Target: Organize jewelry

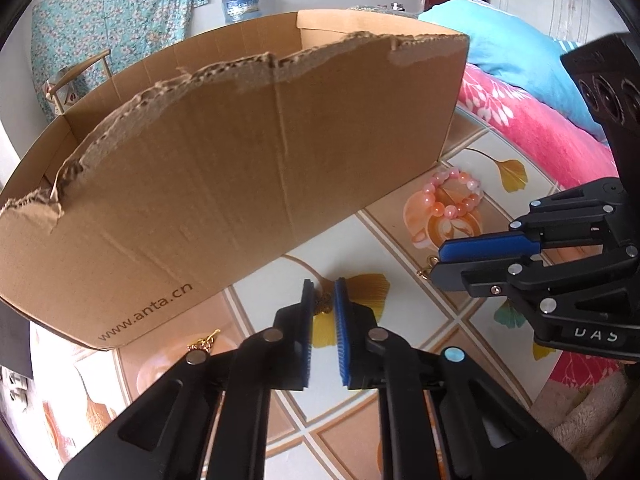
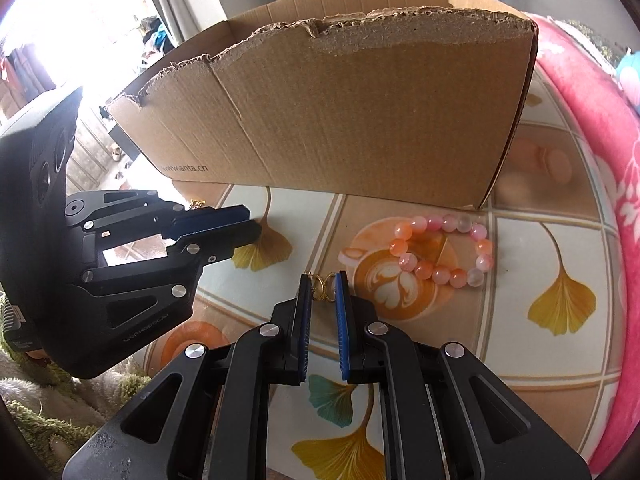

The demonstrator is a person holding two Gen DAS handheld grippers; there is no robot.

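Two low wrist views close over the patterned tabletop (image 1: 460, 320), both facing the cardboard box (image 1: 240, 168), side by side.

Pink-orange bead bracelet (image 2: 442, 249) lies flat beside torn cardboard box (image 2: 360, 112).

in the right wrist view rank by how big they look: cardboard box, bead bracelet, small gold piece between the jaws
1. cardboard box
2. bead bracelet
3. gold piece, partly hidden by the jaws, so its full size is unsure
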